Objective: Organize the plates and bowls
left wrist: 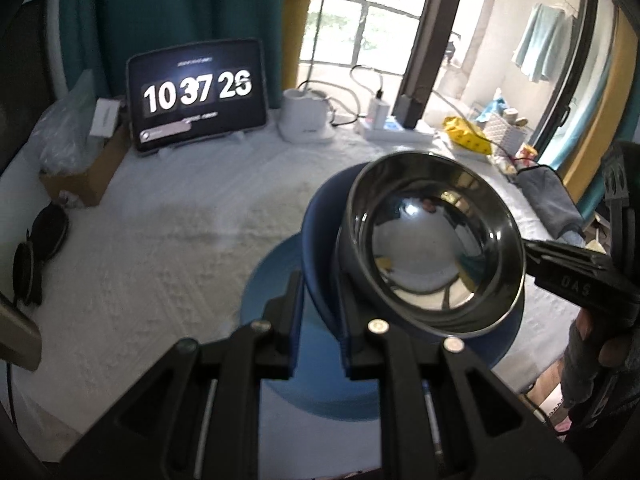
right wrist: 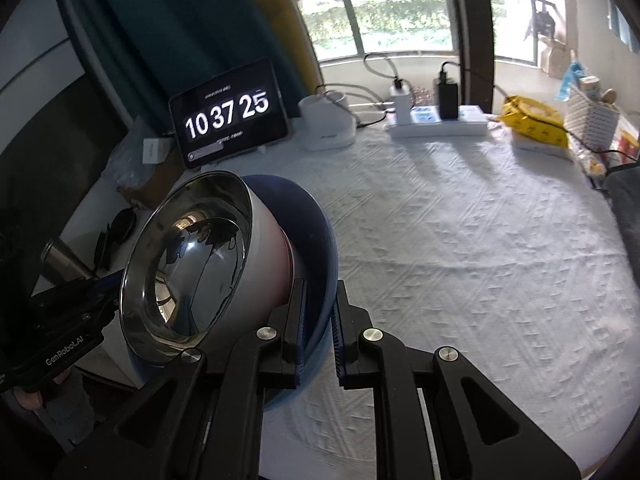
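Observation:
A dark blue bowl (left wrist: pixel 320 240) holds a shiny steel bowl (left wrist: pixel 432 236) nested inside it. Both are tilted and held above a light blue plate (left wrist: pixel 272 280) on the white cloth. My left gripper (left wrist: pixel 318 320) is shut on the blue bowl's rim at the near side. In the right wrist view my right gripper (right wrist: pixel 320 328) is shut on the opposite rim of the blue bowl (right wrist: pixel 320 232), with the steel bowl (right wrist: pixel 188 264) leaning to its left. Each gripper shows in the other's view, the right gripper (left wrist: pixel 532 250) and the left gripper (right wrist: pixel 110 286).
A tablet clock (left wrist: pixel 198 94) stands at the back of the table (right wrist: pixel 460 240), with a white lamp base (left wrist: pixel 306 116), a power strip (right wrist: pixel 436 120), a yellow pack (right wrist: pixel 536 120), a cardboard box (left wrist: pixel 80 172) and a basket (right wrist: pixel 592 108) around the edges.

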The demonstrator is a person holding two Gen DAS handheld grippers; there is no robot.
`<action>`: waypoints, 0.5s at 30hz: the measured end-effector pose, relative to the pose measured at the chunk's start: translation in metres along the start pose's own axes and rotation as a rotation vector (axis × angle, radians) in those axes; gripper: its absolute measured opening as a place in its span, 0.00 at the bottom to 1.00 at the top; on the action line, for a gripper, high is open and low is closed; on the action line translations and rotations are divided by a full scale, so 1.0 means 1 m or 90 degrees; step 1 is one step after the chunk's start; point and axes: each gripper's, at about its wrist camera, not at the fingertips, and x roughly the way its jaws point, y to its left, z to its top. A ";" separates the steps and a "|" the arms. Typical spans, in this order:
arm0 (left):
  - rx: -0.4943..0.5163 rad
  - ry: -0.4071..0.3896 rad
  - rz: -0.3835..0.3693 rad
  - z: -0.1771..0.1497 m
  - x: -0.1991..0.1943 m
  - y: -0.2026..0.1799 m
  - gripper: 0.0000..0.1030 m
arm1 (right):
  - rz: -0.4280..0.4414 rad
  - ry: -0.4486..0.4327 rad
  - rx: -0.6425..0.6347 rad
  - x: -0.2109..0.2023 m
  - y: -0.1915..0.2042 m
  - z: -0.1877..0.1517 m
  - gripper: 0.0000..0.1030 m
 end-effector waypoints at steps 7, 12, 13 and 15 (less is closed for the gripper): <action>-0.013 0.011 0.011 -0.012 0.009 0.019 0.14 | 0.006 0.024 -0.006 0.027 0.013 -0.009 0.13; -0.013 0.009 0.013 -0.012 0.011 0.022 0.14 | -0.001 0.016 -0.011 0.028 0.019 -0.010 0.14; -0.012 0.007 0.014 -0.012 0.012 0.022 0.14 | -0.003 0.016 -0.010 0.028 0.020 -0.009 0.14; -0.009 0.003 0.016 -0.013 0.012 0.022 0.15 | -0.006 0.015 -0.009 0.028 0.020 -0.010 0.14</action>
